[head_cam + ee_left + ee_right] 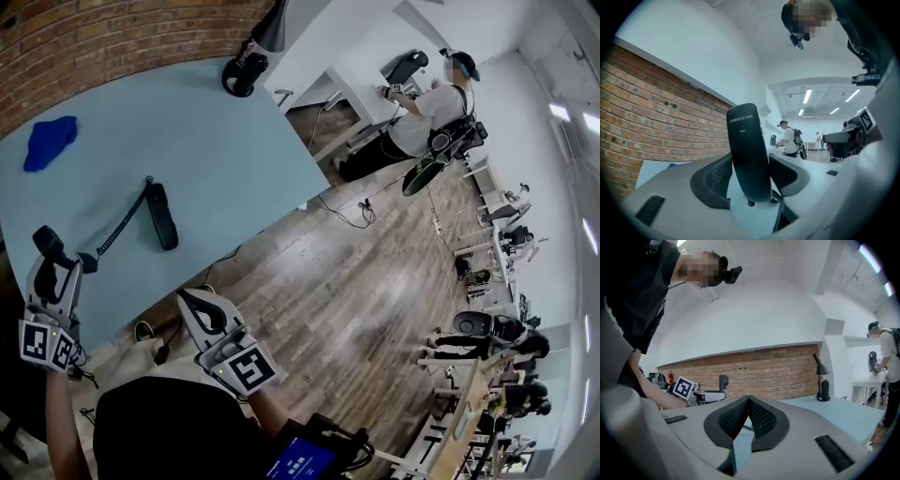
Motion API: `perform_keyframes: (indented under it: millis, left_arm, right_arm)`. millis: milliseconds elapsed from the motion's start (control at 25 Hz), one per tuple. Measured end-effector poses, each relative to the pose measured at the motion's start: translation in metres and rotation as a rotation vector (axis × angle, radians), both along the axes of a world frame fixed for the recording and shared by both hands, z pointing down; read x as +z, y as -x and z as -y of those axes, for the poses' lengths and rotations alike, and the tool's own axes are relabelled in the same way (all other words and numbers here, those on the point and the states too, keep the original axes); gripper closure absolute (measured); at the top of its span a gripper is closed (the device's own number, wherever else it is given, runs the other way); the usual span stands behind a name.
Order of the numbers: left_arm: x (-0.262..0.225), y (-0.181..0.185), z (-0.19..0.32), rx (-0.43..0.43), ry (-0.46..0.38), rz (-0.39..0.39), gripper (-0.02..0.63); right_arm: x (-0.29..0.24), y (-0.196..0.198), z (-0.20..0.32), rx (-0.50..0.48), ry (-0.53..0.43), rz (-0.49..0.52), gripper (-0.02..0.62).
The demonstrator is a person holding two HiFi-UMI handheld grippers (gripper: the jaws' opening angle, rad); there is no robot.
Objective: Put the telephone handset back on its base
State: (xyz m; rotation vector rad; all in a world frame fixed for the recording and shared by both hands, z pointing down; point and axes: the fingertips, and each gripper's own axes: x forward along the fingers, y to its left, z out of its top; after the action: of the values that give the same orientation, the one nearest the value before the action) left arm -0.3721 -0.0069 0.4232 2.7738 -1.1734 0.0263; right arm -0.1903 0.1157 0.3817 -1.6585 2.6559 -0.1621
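Blue table (216,122): one base (161,216), one handset (749,154)

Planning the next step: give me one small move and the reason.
Probably carry the left claw toward the base until the handset hangs over it. The claw grips the handset, while the base lies on the table apart from it, joined to it by the cord.

1. The telephone handset (747,140) is a slim black bar with small white print near its upper end. It stands upright, clamped between the jaws of the left gripper (751,178), above the near edge of the table (234,159).
2. The base (162,216), long, narrow and black, lies flat on the pale blue table, apart from the handset.
3. A black coiled cord (120,223) runs from the base's far end toward the handset.
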Motion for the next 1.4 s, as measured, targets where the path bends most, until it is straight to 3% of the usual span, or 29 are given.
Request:
perform_keyframes:
  millis: [440, 880, 1120, 1400]
  left_arm:
    - [0.013, -0.055, -0.017, -0.016, 0.046, 0.022, 0.333]
    - [0.04, -0.109, -0.002, -0.164, 0.147, 0.058, 0.336]
    - [0.057, -0.122, 0.008, -0.264, 0.212, 0.013, 0.336]
    - [0.076, -0.14, 0.013, -0.349, 0.296, 0.034, 0.336]
  right_arm:
    - [0.006, -0.038, 0.021, -0.081, 0.001, 0.002, 0.575]
    - [0.026, -0.099, 0.07, -0.252, 0.095, -0.003, 0.576]
    - [0.044, -0.108, 0.094, -0.362, 0.126, -0.021, 0.575]
    - [0.061, -0.116, 0.108, -0.478, 0.171, 0.001, 0.575]
